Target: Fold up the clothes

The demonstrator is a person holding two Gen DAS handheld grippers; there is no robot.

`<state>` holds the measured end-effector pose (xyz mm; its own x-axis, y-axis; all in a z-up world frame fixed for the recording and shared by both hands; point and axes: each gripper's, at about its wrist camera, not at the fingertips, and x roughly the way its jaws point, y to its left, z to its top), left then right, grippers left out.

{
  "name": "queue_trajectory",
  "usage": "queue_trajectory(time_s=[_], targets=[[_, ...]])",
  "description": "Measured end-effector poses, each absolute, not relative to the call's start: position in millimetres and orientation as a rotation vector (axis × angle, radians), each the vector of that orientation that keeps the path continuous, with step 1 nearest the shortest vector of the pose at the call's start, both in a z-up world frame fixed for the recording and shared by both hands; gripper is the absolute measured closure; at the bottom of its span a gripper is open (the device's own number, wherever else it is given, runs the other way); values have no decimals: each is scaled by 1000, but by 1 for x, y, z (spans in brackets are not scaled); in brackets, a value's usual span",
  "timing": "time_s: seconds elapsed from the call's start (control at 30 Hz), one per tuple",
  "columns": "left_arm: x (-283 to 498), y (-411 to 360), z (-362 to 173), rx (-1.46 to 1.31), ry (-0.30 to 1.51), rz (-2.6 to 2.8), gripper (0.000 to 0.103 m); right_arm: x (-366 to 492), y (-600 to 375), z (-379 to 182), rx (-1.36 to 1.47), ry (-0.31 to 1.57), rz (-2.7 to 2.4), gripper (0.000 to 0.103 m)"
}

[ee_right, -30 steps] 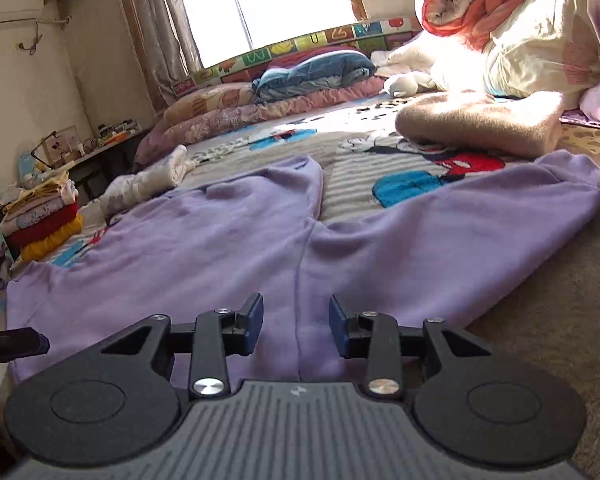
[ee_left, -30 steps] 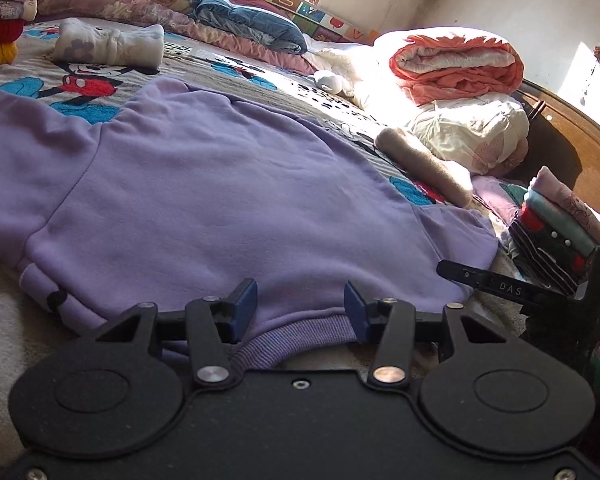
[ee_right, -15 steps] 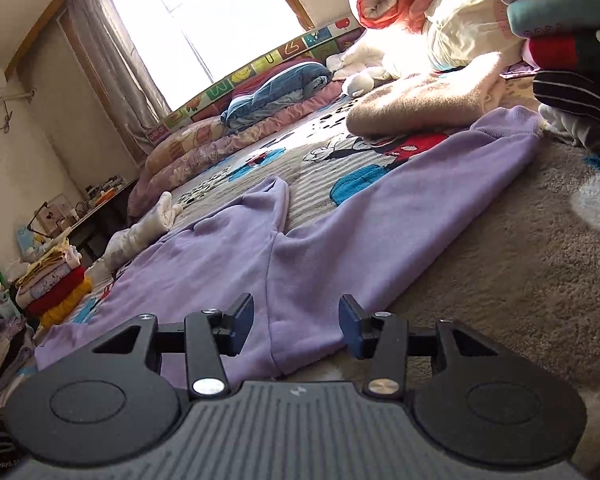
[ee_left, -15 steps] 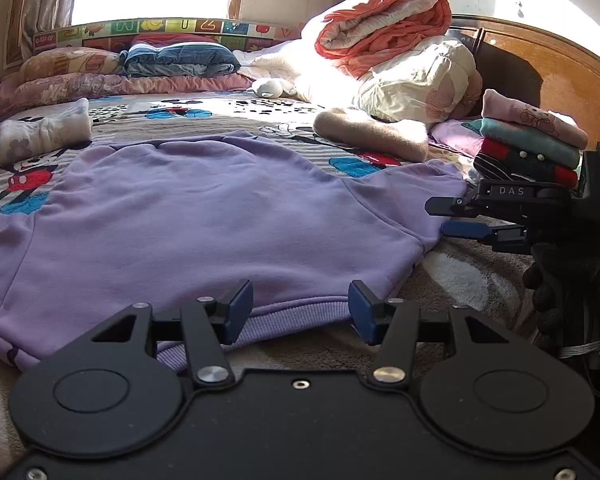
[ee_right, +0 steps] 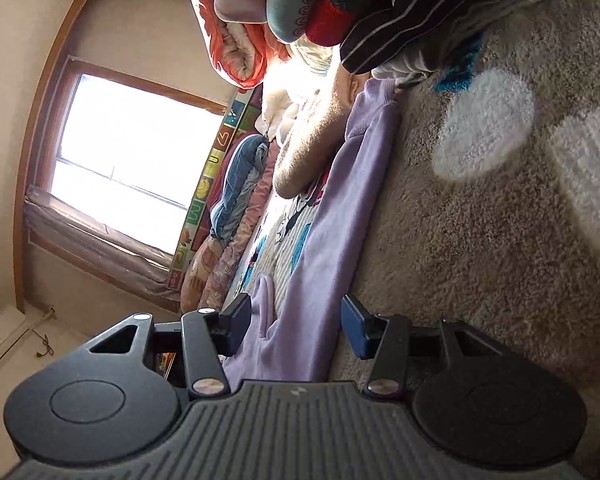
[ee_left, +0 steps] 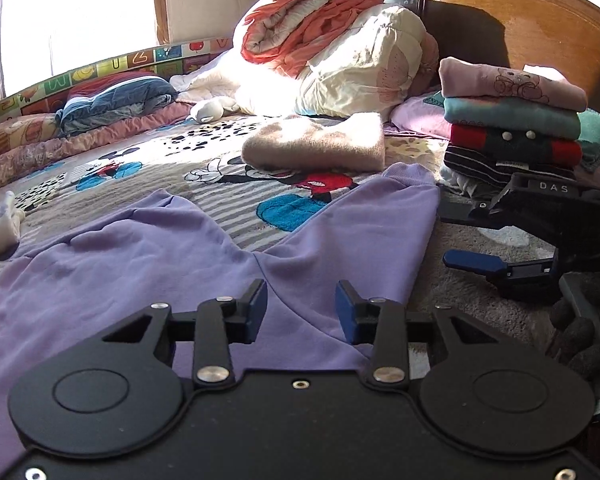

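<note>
A lilac sweatshirt [ee_left: 148, 264] lies spread flat on the cartoon-print bed cover, one sleeve [ee_left: 364, 232] running out to the right. My left gripper [ee_left: 301, 308] hovers open over the body near the armpit, with nothing between its fingers. My right gripper [ee_left: 472, 236] is at the right, rolled on its side, open, just beyond the sleeve's cuff [ee_left: 410, 172]. In the right wrist view the picture is turned sideways, and the right gripper [ee_right: 296, 322] stands open astride the sleeve [ee_right: 332, 216] without closing on it.
A stack of folded clothes [ee_left: 512, 128] stands beside the cuff, against the wooden headboard [ee_left: 520, 28]. A folded beige blanket [ee_left: 316, 148] and rolled quilts [ee_left: 312, 12] lie behind the sleeve. A gloved hand [ee_left: 580, 336] holds the right gripper. Plush grey cover [ee_right: 480, 240] lies right of the sleeve.
The left gripper swung right from the hem toward the sleeve side. The right gripper rolled onto its side and moved out along the sleeve. Both stayed open.
</note>
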<state>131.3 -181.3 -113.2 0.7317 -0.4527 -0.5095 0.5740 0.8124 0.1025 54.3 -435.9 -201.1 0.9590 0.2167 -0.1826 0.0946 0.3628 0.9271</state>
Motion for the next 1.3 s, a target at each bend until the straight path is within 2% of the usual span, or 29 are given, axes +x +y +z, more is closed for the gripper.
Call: queue_trajectory(time_s=[0.37, 0.63, 0.83, 0.87, 0.9, 1.3], targets=[[215, -249, -148, 266, 714, -503, 71, 66, -466, -217, 1356, 222, 93, 52], [219, -284, -133, 296, 658, -515, 71, 74, -489, -221, 1448, 156, 71, 47], [198, -317, -129, 386, 612, -580, 70, 67, -506, -228, 1535, 32, 63, 38], [194, -323, -129, 401, 612, -593, 67, 65, -508, -227, 1536, 21, 52, 37], [188, -331, -130, 434, 603, -610, 62, 64, -510, -227, 1534, 12, 39, 37], [164, -409, -150, 777, 491, -651, 62, 58, -522, -224, 1528, -74, -153, 36]])
